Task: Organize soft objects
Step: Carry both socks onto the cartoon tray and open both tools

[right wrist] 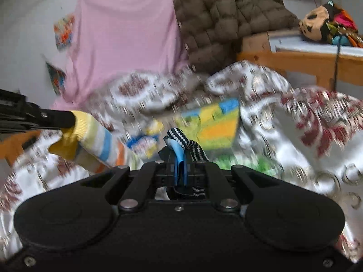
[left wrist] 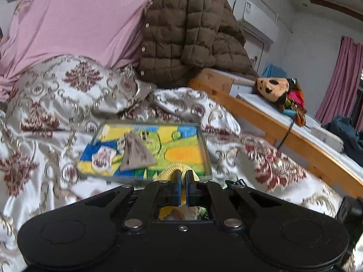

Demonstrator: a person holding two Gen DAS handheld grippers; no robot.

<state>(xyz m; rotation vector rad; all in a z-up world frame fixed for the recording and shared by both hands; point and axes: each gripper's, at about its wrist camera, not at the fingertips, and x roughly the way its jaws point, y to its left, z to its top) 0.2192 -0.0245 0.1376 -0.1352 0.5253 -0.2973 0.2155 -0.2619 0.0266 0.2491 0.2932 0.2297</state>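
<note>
**Both hands loaded, tray ahead**

Your left gripper (left wrist: 183, 182) has its fingers pinching the yellow cuff of a striped sock (right wrist: 95, 136); in the right view that sock hangs from the fingertips, well to the left of your right fingers. Your right gripper (right wrist: 179, 170) has its fingers pressed onto a dotted sock (right wrist: 188, 145), which stands up just above them; the right view is blurred, so finer detail is lost. Just beyond your left fingers lies the colourful tray (left wrist: 205, 149) on the bed (left wrist: 45, 104); a grey pouch (left wrist: 136, 151) rests inside it, ahead and to the left. You seem to be mid-carry, with both socks lifted and neither placed; next, I judge, bring each over the tray, lower until the fabric settles, then release; keep clear of the pouch.
</note>
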